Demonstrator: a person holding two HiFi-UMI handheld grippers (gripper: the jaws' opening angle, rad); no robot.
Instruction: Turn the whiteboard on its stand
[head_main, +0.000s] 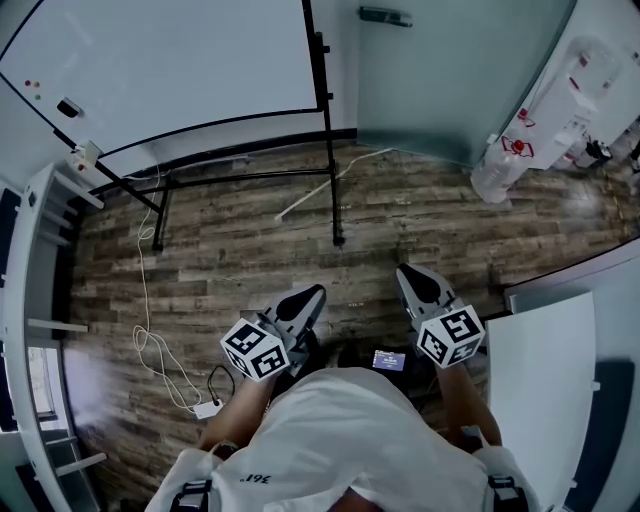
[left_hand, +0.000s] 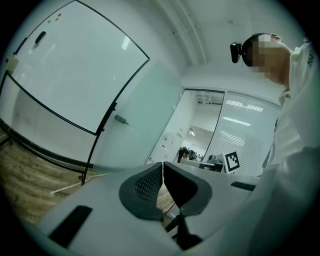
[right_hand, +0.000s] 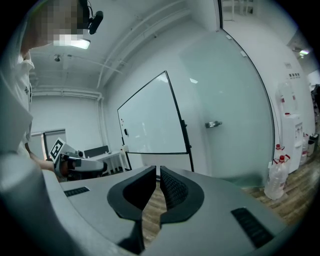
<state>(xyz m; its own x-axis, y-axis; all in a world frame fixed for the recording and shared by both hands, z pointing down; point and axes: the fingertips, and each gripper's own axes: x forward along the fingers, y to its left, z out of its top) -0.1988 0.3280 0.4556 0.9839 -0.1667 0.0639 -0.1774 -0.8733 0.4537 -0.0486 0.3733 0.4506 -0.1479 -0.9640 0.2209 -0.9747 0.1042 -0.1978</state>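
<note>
Above the brown wood-plank floor, well apart from the large black-framed whiteboard on its black metal stand at the floor's far edge, the left hand-held gripper and right hand-held gripper hang with jaws pressed together, gripping and touching nothing.

Wood-plank floor w/ white cable looping to a charger brick at left, thin white rod near ctr. Frosted glass door behind; water dispenser & clear jug at right.
</note>
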